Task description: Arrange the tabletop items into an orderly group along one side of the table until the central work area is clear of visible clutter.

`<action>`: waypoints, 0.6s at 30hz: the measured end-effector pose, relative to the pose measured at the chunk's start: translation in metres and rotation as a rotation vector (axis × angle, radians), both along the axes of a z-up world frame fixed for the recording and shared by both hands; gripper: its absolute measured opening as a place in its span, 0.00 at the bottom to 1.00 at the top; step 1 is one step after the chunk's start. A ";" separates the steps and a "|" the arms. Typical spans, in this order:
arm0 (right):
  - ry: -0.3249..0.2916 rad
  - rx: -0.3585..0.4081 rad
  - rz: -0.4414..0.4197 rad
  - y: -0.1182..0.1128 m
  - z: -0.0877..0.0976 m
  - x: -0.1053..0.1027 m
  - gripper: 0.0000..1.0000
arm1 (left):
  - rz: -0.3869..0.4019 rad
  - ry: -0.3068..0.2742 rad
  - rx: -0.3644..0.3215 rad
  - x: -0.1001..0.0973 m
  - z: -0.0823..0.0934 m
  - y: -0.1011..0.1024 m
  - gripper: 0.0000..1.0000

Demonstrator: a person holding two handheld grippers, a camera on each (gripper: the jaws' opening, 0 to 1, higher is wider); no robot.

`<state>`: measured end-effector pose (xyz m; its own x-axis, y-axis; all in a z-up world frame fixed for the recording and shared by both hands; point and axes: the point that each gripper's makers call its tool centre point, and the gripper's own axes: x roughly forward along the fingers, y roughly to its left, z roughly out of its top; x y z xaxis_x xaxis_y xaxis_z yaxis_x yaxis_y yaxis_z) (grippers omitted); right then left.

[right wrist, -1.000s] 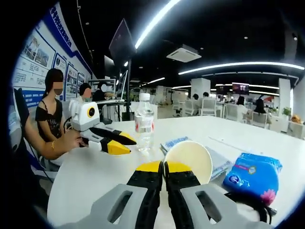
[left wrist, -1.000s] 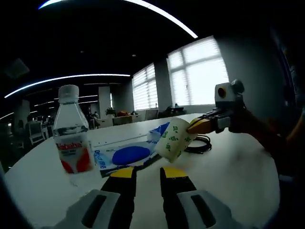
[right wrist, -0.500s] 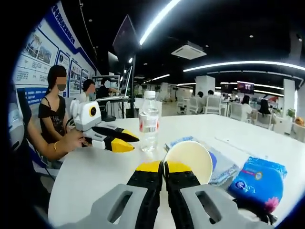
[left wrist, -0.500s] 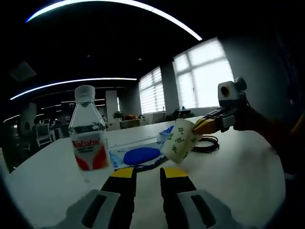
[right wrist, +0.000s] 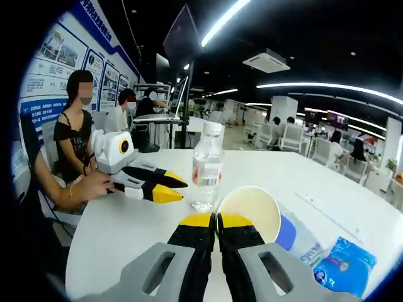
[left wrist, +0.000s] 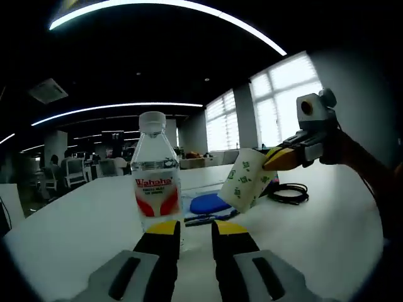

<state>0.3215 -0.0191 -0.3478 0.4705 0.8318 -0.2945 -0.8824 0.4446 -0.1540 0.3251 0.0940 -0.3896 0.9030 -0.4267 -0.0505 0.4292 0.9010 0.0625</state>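
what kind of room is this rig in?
Most likely an open-plan office: people seated at desks with a monitor behind the white table, long ceiling light strips, blinds on big windows, and posters on the wall.

Dim office interior, bright ceiling light strips (left wrist: 157, 5), glaring windows (left wrist: 283, 94), strong fisheye edge distortion

Upright water bottle (left wrist: 155, 173), tilted paper cup (left wrist: 246, 187)

Open-plan office: rows of desks and chairs (right wrist: 296, 135), strip ceiling lights (left wrist: 170, 6), wall posters (right wrist: 47, 60).
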 end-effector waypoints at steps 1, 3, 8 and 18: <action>0.001 -0.012 0.006 0.003 -0.001 0.000 0.01 | 0.002 0.002 -0.001 0.000 0.000 0.001 0.19; 0.000 -0.025 0.012 0.005 -0.002 0.000 0.01 | 0.015 0.005 -0.006 0.001 -0.001 0.003 0.19; 0.015 -0.078 0.024 0.015 -0.006 0.001 0.01 | 0.019 0.017 -0.008 0.001 -0.003 0.005 0.19; 0.035 -0.256 0.071 0.034 -0.006 0.011 0.01 | 0.018 0.018 -0.007 0.001 -0.004 0.004 0.19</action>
<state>0.3330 0.0153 -0.3539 0.3992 0.7590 -0.5143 -0.9168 0.3317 -0.2222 0.3265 0.0983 -0.3935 0.9097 -0.4103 -0.0637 0.4135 0.9092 0.0482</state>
